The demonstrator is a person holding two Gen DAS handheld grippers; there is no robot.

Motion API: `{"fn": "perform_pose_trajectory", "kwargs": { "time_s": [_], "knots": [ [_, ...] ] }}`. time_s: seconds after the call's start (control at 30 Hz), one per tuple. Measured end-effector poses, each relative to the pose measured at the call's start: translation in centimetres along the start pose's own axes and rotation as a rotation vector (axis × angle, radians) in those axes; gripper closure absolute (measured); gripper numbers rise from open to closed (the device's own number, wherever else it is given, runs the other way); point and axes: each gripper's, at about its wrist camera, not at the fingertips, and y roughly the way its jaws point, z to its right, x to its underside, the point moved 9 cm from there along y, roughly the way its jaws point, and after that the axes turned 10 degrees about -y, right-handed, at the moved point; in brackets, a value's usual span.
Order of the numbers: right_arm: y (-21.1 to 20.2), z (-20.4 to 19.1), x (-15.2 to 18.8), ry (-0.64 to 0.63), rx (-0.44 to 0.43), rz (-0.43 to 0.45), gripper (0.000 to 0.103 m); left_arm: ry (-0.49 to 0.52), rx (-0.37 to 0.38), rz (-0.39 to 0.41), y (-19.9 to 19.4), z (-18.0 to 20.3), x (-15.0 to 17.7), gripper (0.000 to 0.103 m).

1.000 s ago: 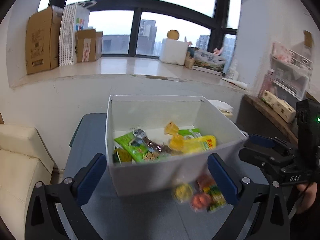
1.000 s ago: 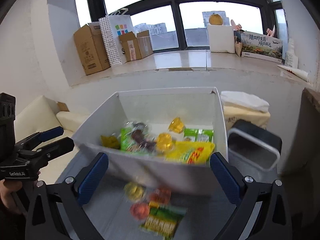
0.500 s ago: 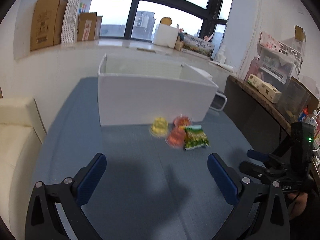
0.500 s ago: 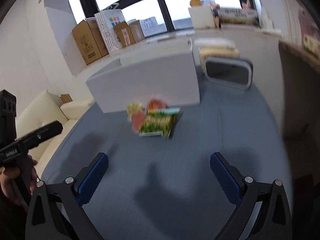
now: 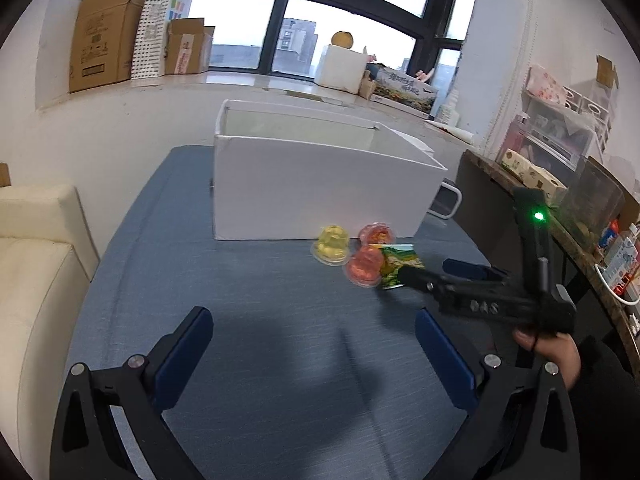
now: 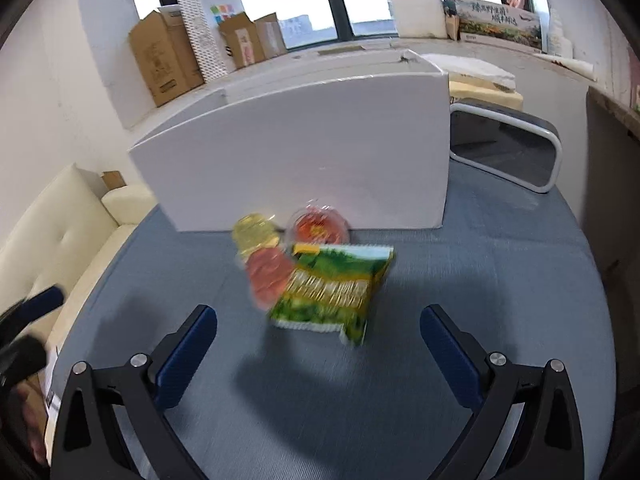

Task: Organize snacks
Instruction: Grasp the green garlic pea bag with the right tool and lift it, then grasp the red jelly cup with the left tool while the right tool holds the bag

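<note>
Closing in on green snack packet (image 6: 334,286), right gripper (image 6: 318,344) jaws spread, nothing held.

Packet lies flat on blue table (image 6: 500,300), near side of white box (image 6: 304,152), touching orange jelly cup (image 6: 267,270); yellow cup (image 6: 256,232) and red cup (image 6: 320,227) just behind. Likely light, crinkly, slippery: pinch a sealed edge. Left gripper (image 5: 314,352) jaws also spread, empty, well back.
</note>
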Motion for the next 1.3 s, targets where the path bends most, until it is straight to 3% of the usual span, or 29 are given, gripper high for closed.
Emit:
{"fn": "perform_pose_trajectory", "kwargs": {
  "time_s": [0.13,0.2,0.23,0.33,0.6,0.87,1.1,1.17,1.23,1.3],
  "knots": [
    [1.7,1.1,0.0,0.002,0.041,-0.051,0.004,-0.022,-0.009,-0.009,0.2,-1.0,0.1,0.0],
    [2.2,1.4,0.5,-0.002,0.039,-0.082,0.024,-0.031,-0.011,-0.013,0.4,-1.3,0.1,0.0],
    [2.2,1.3,0.4,0.003,0.008,-0.073,0.042,-0.032,-0.01,-0.014,0.5,-1.3,0.1,0.0],
    [1.9,1.5,0.6,-0.026,0.032,-0.078,0.049,-0.024,-0.006,-0.025,1.1,-1.1,0.2,0.0],
    [-3.4,1.6,2.3,0.007,0.004,-0.013,0.05,0.051,-0.002,-0.086,4.8,2.1,0.7,0.0],
    [-9.3,3.1,4.4,0.038,0.043,0.048,0.05,0.092,-0.041,-0.107,10.3,5.9,-0.2,0.0],
    [-11.4,5.0,6.0,0.112,0.049,0.067,0.05,0.118,-0.1,-0.141,14.6,7.0,-0.7,0.0],
    [-11.7,5.3,6.2,0.125,0.047,0.074,0.05,0.107,-0.128,-0.147,15.4,6.8,-0.6,0.005],
    [-12.0,5.6,6.3,0.129,0.051,0.076,0.05,0.116,-0.153,-0.141,15.6,6.7,-0.7,0.04],
    [-12.1,5.9,6.4,0.131,0.053,0.075,0.05,0.109,-0.165,-0.149,16.0,6.5,-0.6,0.046]
  ]
}}
